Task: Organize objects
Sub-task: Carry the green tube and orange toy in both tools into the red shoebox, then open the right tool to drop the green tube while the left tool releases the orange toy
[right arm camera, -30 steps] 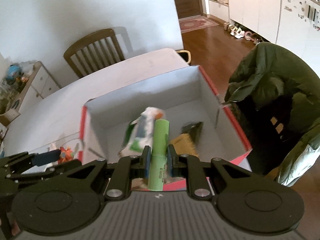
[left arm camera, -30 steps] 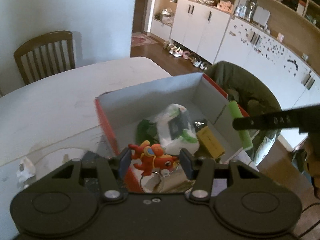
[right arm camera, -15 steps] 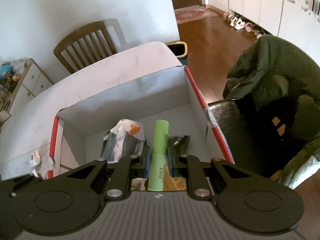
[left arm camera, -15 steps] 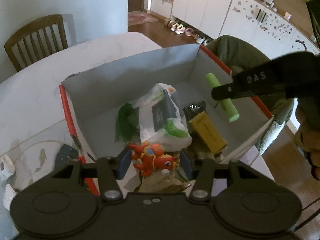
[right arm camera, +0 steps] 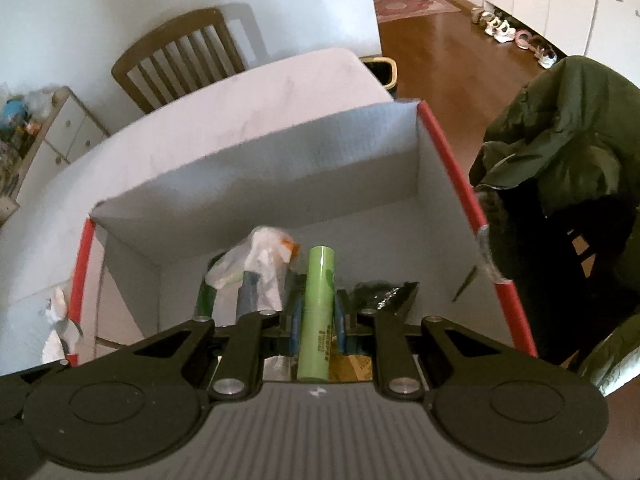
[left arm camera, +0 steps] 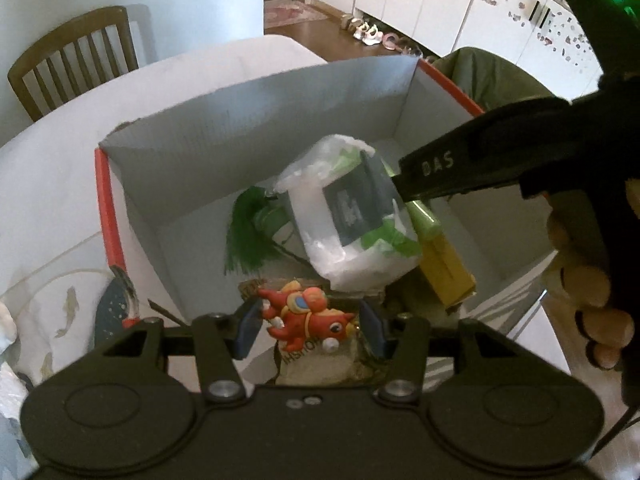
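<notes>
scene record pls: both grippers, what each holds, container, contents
left gripper: shut on the orange dragon keychain, over the box's near end
right gripper: shut on the green tube, reaching over the box
container: open red-edged cardboard box on the white table
contents: white plastic bag, yellow packet, green tassel, dark foil packet
still to place: keychain and tube, both held above the box
</notes>
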